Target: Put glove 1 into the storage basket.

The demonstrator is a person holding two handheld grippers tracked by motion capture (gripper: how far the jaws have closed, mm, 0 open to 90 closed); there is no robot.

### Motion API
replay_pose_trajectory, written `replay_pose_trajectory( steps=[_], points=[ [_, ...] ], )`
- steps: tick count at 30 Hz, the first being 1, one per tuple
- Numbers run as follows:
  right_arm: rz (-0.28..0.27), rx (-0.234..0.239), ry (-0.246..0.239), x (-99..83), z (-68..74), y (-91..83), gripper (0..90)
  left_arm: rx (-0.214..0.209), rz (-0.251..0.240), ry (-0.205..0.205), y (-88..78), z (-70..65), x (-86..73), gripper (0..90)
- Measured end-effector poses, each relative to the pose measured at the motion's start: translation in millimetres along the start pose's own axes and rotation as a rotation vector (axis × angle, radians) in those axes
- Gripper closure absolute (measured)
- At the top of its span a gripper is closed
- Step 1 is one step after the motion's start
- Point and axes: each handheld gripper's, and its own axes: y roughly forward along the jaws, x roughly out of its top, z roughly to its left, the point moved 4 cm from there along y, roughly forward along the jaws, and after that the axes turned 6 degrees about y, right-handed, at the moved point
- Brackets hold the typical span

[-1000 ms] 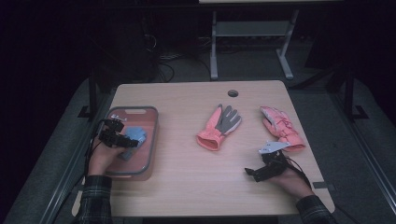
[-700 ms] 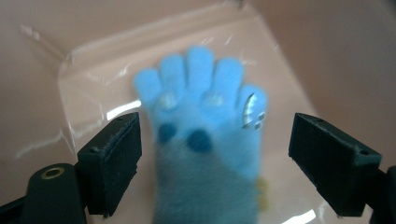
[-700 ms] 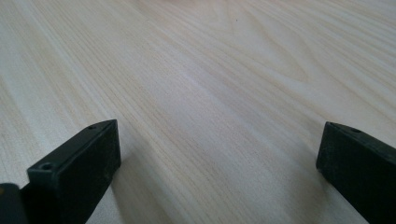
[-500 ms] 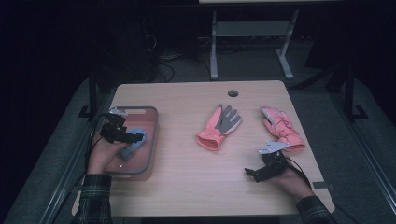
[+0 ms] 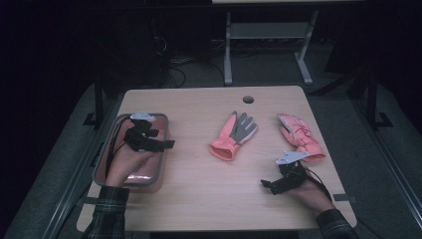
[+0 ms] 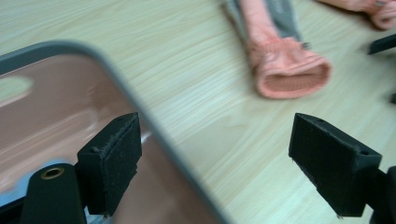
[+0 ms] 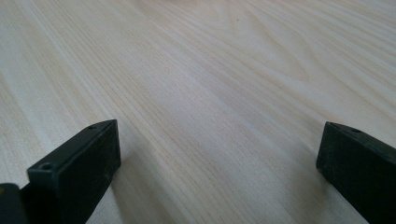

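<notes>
Left gripper (image 5: 166,145) hovered over the grey-rimmed brown tray (image 5: 161,169), jaws just opened wide, nothing between. Right gripper (image 5: 266,185) low on the pale wooden tabletop (image 5: 199,199), jaws apart, empty.

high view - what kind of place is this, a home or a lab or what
Most likely a lab or recording workspace, not a home. A bare wooden table stands in a dark room, loose cables trail across the floor behind it, and a metal-framed bench stands further back. The handheld left gripper and right gripper suit a staged setup.
</notes>
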Motion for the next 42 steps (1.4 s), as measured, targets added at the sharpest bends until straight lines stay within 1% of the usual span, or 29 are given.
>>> replay_pose_trajectory(
  steps=[2,6,11,12,17,20,23,26,28,29,30,32,33,34,35,36,37,40,41,42],
  points=[
    [0.001,0.001,0.002,-0.1,0.1,0.0,0.0,-0.017,0.001,0.016,4.8,-8.3,3.2,16.8],
    [0.000,0.000,0.000,0.0,0.0,0.0,0.0,-0.050,-0.001,0.050,16.2,-31.0,10.0,16.7],
    [-0.001,0.000,-0.001,0.0,0.0,0.0,0.0,-0.067,0.013,0.095,31.6,-51.1,14.6,16.8],
    [-0.001,0.001,-0.003,0.0,0.0,0.0,0.0,-0.065,0.016,0.105,35.2,-55.4,15.0,16.8],
    [0.000,0.002,-0.004,0.0,0.0,0.0,0.0,-0.084,0.036,0.147,56.2,-75.0,18.6,16.8],
    [0.000,0.002,-0.004,0.0,0.0,0.0,0.0,-0.096,0.052,0.172,66.1,-81.7,20.6,16.9],
    [0.000,0.002,-0.003,0.0,0.0,0.0,0.0,-0.099,0.065,0.191,75.1,-84.4,24.0,17.1],
    [0.000,0.002,-0.004,0.0,0.0,0.0,0.0,-0.104,0.059,0.195,82.8,-84.9,30.3,18.1],
    [0.000,0.002,-0.003,0.0,0.0,0.0,0.0,-0.113,0.044,0.199,88.2,-84.4,35.5,20.9],
    [0.001,0.002,-0.003,0.0,0.0,0.0,0.0,-0.119,0.044,0.195,90.1,-84.2,37.0,22.1],
    [0.001,0.002,-0.002,-0.1,0.1,0.0,0.0,-0.127,0.050,0.200,93.5,-83.7,39.3,23.8],
    [0.001,0.002,-0.002,-0.1,0.1,-0.1,0.0,-0.134,0.048,0.208,98.6,-83.3,42.9,30.7],
    [0.000,0.002,-0.003,0.0,0.0,0.0,0.0,-0.145,0.050,0.214,101.2,-83.2,45.1,35.9],
    [0.001,0.002,-0.002,-0.1,0.1,-0.1,0.0,-0.146,0.046,0.219,104.4,-83.6,47.4,43.4],
    [0.001,0.002,-0.003,0.0,0.0,0.0,0.0,-0.142,0.051,0.229,107.5,-83.1,49.6,48.1],
    [0.001,0.002,-0.003,0.0,0.0,0.0,0.0,-0.146,0.061,0.235,112.2,-82.8,52.1,56.6],
    [0.000,0.002,-0.004,0.0,0.0,0.0,0.0,-0.152,0.065,0.234,116.4,-82.8,53.9,63.8],
    [0.001,0.002,-0.002,-0.1,0.1,-0.1,0.0,-0.152,0.081,0.244,128.1,-81.5,59.4,80.8],
    [0.001,0.002,-0.003,-0.1,0.1,0.0,0.0,-0.158,0.079,0.237,131.1,-81.4,60.9,87.0],
    [0.001,0.003,-0.002,0.0,0.2,-0.1,0.0,-0.158,0.075,0.229,135.3,-81.3,63.0,89.5]
  ],
)
